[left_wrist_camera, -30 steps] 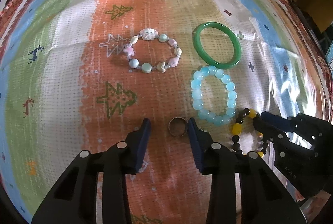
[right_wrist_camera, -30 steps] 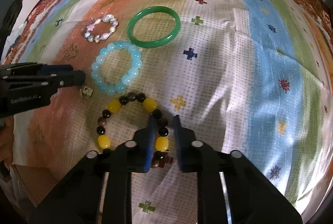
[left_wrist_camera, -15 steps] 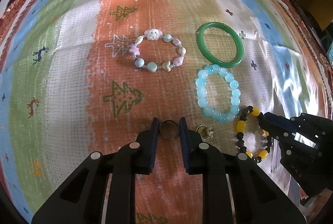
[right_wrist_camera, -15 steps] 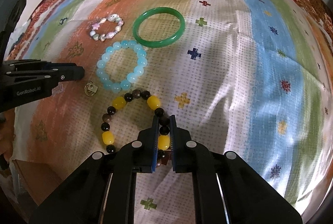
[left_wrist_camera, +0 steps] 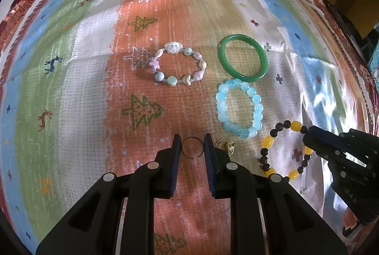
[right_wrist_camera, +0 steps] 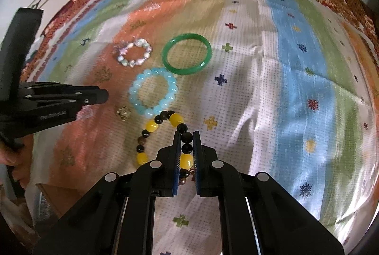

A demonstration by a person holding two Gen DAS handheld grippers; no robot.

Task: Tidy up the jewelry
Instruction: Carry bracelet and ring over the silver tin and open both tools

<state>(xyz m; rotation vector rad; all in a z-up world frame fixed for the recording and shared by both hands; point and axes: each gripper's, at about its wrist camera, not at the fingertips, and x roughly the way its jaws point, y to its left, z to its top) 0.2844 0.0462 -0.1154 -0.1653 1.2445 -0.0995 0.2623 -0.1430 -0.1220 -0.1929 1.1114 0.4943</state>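
Two pieces are being gripped at once on the patterned cloth point(left_wrist_camera: 71, 89) over the desk. A thin ring point(left_wrist_camera: 192, 147) is being clamped by the left gripper point(left_wrist_camera: 191, 148), while the black-and-yellow bracelet point(right_wrist_camera: 163, 122) is being pinched by the right gripper point(right_wrist_camera: 187, 143), both just beside the blue bracelet point(left_wrist_camera: 239, 110). Next, both are probably being lifted clear without snagging. Being counted: four bracelets, including the green bangle point(left_wrist_camera: 242, 58) and pastel bracelet point(left_wrist_camera: 180, 66), plus two rings, one gold point(left_wrist_camera: 226, 147).

Both grippers are black plastic: the left gripper point(left_wrist_camera: 192, 148) and right gripper point(right_wrist_camera: 187, 143) have blue ribbed pads, silver round screws and angular, cut-out finger arms.
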